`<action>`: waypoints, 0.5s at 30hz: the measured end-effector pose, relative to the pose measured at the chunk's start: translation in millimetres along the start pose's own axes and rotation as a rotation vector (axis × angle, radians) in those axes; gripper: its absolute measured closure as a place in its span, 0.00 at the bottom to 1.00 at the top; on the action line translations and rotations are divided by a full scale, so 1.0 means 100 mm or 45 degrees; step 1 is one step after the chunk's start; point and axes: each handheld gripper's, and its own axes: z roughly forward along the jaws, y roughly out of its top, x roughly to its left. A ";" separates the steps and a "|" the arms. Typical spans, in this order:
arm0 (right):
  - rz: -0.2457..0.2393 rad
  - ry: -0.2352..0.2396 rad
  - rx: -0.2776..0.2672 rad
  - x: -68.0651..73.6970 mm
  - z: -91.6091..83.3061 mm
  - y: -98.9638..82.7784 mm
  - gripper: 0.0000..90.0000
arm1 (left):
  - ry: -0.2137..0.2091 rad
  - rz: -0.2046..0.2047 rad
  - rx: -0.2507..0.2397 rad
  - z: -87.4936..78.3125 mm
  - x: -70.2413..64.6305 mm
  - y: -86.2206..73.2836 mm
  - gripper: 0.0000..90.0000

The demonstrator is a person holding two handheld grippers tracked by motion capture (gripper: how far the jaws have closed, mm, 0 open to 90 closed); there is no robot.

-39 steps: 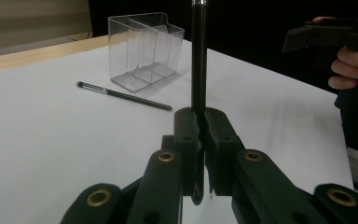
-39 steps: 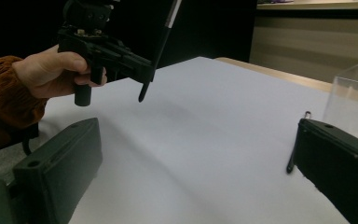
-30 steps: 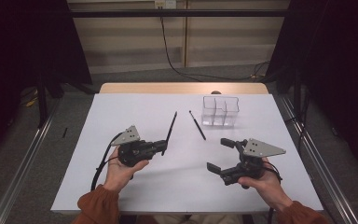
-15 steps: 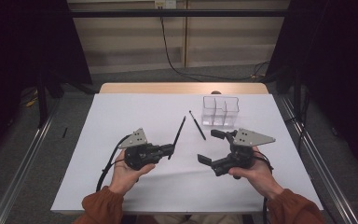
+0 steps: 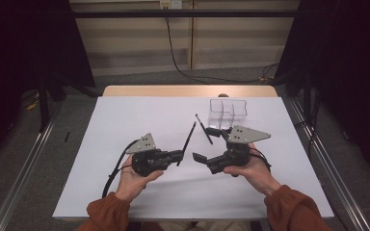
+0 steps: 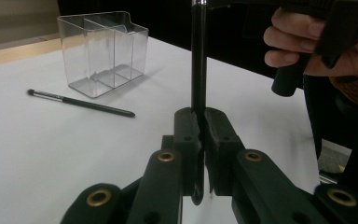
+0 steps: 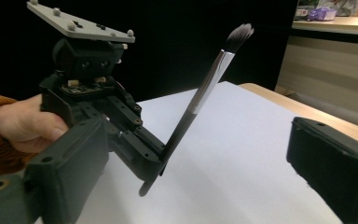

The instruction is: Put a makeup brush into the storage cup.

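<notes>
My left gripper (image 5: 176, 155) is shut on the black handle of a makeup brush (image 5: 189, 138), whose bristled end points toward the far side of the table. In the left gripper view the jaws (image 6: 200, 119) clamp that handle (image 6: 198, 65) upright. In the right gripper view the brush (image 7: 200, 100) shows a silver ferrule and a dark tip. My right gripper (image 5: 203, 144) is open just right of the brush. Its jaws have just been closing a little, and the pads touch nothing. A second thin brush (image 5: 203, 129) lies on the white table. A clear divided container (image 5: 228, 108) stands behind it.
The white table (image 5: 125, 120) has bare room on its left half and along the front edge. In the left gripper view the thin brush (image 6: 81, 102) lies in front of the container (image 6: 105, 51). Metal rails run down both sides of the table.
My right gripper has moved left and a little away from the front edge, up to the held brush. The left gripper and its brush shifted slightly right.
</notes>
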 end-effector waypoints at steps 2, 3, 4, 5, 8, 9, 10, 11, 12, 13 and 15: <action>-0.002 -0.004 0.000 -0.01 0.02 -0.01 0.10 | -0.003 -0.003 0.001 0.01 0.00 0.00 0.94; 0.008 -0.002 -0.005 -0.01 0.03 -0.01 0.11 | -0.006 -0.005 0.003 0.01 0.00 -0.01 0.94; 0.017 0.004 -0.007 -0.02 0.04 -0.01 0.14 | -0.002 0.000 0.008 0.02 -0.01 -0.01 0.94; 0.029 0.009 -0.006 -0.03 0.05 -0.01 0.15 | -0.005 -0.001 0.003 0.03 -0.01 -0.01 0.94; 0.061 0.027 -0.004 -0.05 0.07 -0.04 0.18 | -0.008 -0.001 0.006 0.04 -0.01 -0.02 0.94; 0.063 0.027 0.010 -0.05 0.08 -0.05 0.22 | -0.007 0.005 0.013 0.05 -0.01 -0.02 0.94; 0.059 0.031 0.025 -0.05 0.09 -0.06 0.26 | -0.011 0.005 0.016 0.06 -0.02 -0.03 0.94; 0.058 0.044 0.035 -0.06 0.10 -0.07 0.29 | -0.013 0.006 0.019 0.07 -0.03 -0.03 0.94; 0.066 0.044 0.035 -0.06 0.10 -0.07 0.31 | -0.020 -0.001 0.013 0.08 -0.04 -0.04 0.94; 0.073 0.048 0.033 -0.06 0.10 -0.07 0.34 | -0.025 0.000 0.015 0.08 -0.04 -0.04 0.94; 0.066 0.043 0.039 -0.06 0.11 -0.07 0.37 | -0.028 0.002 0.011 0.10 -0.05 -0.03 0.94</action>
